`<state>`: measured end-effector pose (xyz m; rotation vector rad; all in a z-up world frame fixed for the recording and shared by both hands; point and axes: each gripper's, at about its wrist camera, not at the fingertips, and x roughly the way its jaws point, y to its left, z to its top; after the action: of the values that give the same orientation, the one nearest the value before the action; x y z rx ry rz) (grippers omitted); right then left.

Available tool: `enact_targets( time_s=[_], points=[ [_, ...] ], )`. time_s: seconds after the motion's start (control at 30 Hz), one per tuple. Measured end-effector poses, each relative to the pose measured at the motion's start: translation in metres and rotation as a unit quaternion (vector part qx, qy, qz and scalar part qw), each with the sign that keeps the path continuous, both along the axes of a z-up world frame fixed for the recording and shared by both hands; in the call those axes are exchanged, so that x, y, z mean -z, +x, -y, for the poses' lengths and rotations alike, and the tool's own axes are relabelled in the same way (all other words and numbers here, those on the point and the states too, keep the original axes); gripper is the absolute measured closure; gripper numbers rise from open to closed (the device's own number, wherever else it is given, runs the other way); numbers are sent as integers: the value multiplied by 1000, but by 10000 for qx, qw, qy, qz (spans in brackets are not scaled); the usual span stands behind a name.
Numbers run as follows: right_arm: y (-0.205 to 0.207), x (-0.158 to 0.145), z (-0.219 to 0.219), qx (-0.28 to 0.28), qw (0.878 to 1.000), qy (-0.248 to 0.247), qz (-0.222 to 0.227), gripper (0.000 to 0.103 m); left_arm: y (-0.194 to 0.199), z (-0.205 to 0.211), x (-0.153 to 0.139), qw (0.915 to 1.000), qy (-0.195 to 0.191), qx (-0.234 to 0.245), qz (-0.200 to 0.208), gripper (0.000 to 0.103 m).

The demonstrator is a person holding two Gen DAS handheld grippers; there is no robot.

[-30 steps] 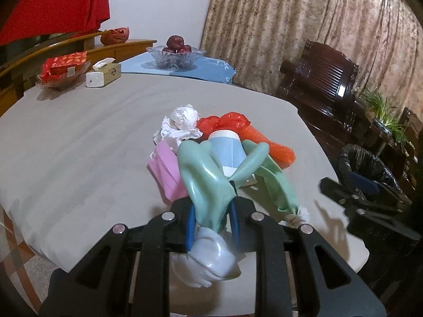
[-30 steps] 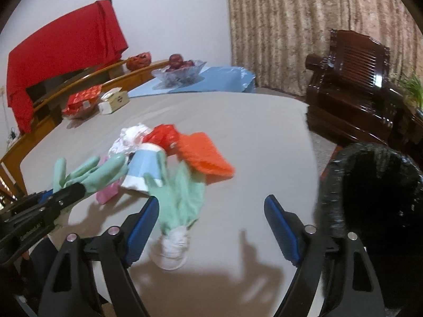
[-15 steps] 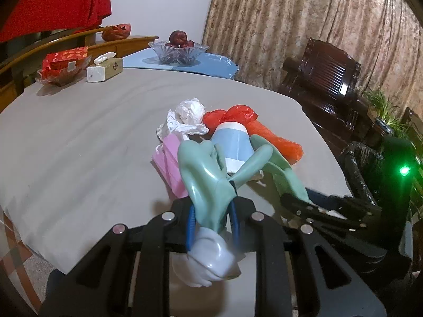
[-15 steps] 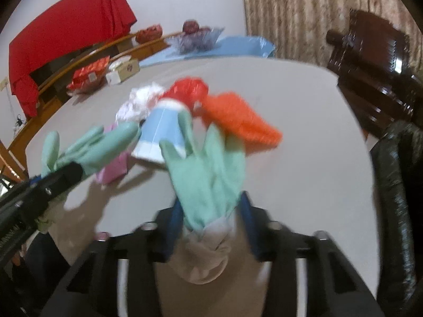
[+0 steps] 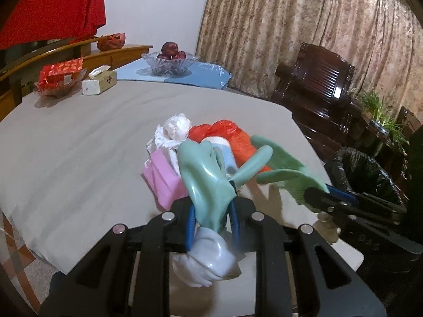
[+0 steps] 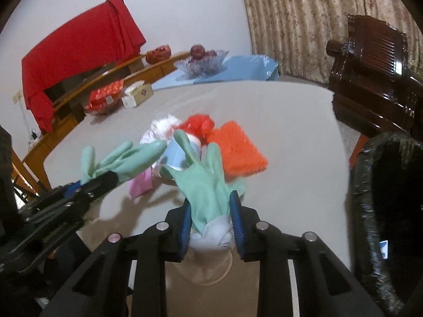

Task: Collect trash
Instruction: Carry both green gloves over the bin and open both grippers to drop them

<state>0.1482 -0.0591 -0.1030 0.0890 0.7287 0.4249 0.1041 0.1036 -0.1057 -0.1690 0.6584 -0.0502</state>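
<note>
Left tongs (image 5: pixel 212 220) clamped on limp mint-green rubber glove (image 5: pixel 203 174) at cuff | right tongs (image 6: pixel 211 219) clamped on second mint-green rubber glove (image 6: pixel 205 182) likewise | light, floppy, slippery; cuff grip judged best | black-lined bin (image 6: pixel 391 211) near.

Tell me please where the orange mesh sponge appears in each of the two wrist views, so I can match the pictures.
Left wrist view: the orange mesh sponge lies right of centre, mostly hidden behind the green glove that the left gripper holds.
Right wrist view: the sponge lies just right of centre, largely exposed.
Shared landmark: the glass fruit bowl at the far edge of the table.
</note>
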Motion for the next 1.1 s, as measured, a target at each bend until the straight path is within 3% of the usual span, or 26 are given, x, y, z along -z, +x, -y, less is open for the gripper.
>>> enact_targets(
  time_s=[0.3, 0.57, 0.77, 1.1],
  points=[
    [-20, -40, 42, 414, 9978, 235, 456, 76, -1, 39, -28, 9990, -1, 352, 286, 82],
    [-35, -67, 91, 975, 9918, 126, 818, 76, 7, 89, -47, 9953, -79, 828, 490, 82],
    [-43, -74, 136, 1504, 9844, 8, 910, 76, 17, 135, -57, 9898, -149, 1266, 640, 82],
    [-57, -67, 221, 2439, 9656, -294, 850, 76, 34, 228, -50, 9768, -212, 2052, 582, 82]
  ],
)
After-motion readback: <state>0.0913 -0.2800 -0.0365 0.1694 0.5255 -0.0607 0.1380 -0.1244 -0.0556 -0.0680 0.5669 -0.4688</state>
